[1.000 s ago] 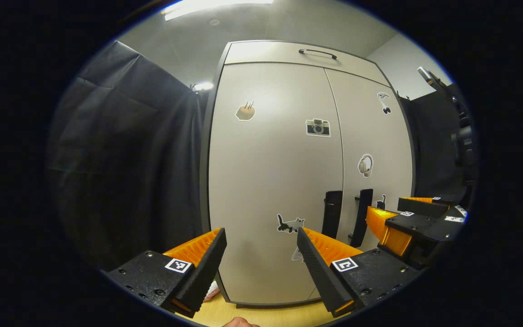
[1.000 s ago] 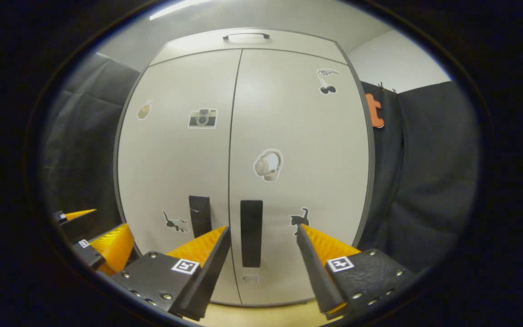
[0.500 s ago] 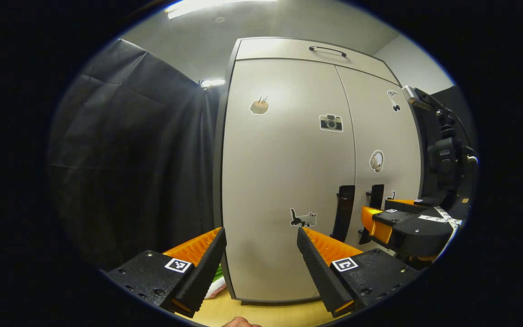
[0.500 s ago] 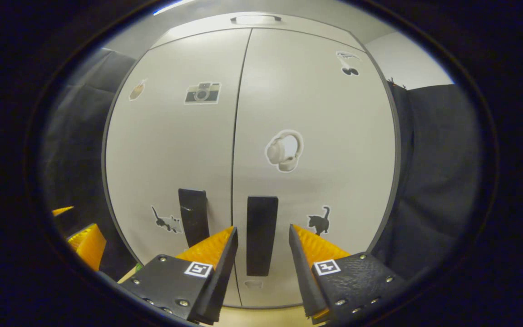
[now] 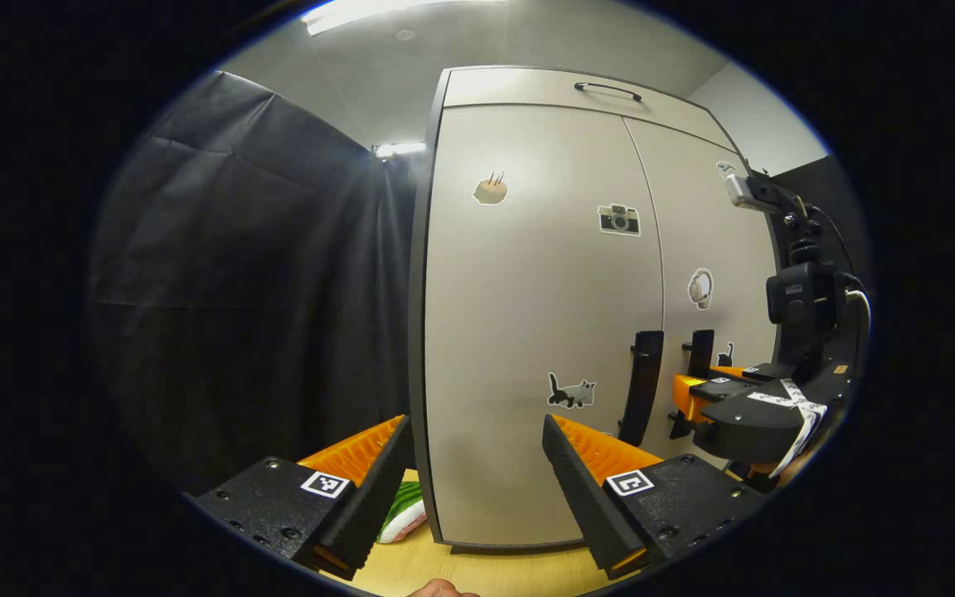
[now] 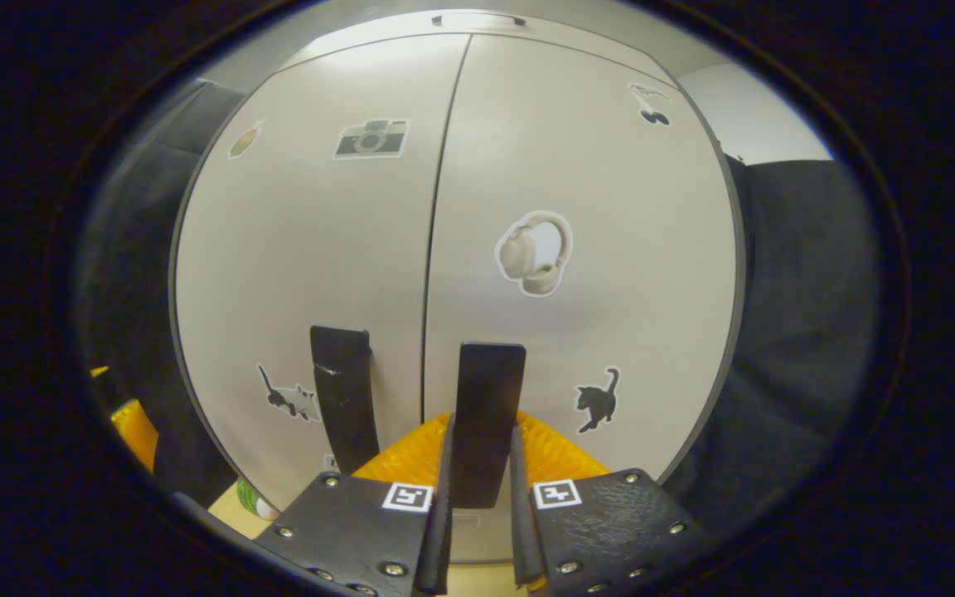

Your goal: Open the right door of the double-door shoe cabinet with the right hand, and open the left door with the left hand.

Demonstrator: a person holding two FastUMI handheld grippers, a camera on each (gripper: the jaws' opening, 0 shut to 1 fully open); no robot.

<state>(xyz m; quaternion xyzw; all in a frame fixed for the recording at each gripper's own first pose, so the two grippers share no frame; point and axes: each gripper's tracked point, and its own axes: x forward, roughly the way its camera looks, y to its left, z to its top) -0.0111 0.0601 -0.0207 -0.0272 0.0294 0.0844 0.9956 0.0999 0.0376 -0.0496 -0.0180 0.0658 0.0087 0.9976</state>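
Clamping right door handle (image 6: 484, 414) between fingers: right tool (image 6: 478, 506) | left tool (image 5: 477, 464) wide, well apart

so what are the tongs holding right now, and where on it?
The right tongs are closed on the right door's handle, gripping its lower end from both sides. The left tongs are open, holding nothing, facing the left door.

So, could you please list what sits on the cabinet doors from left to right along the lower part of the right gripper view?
Grey cat sticker → left door handle → right door handle, between the right gripper jaws → black cat sticker.
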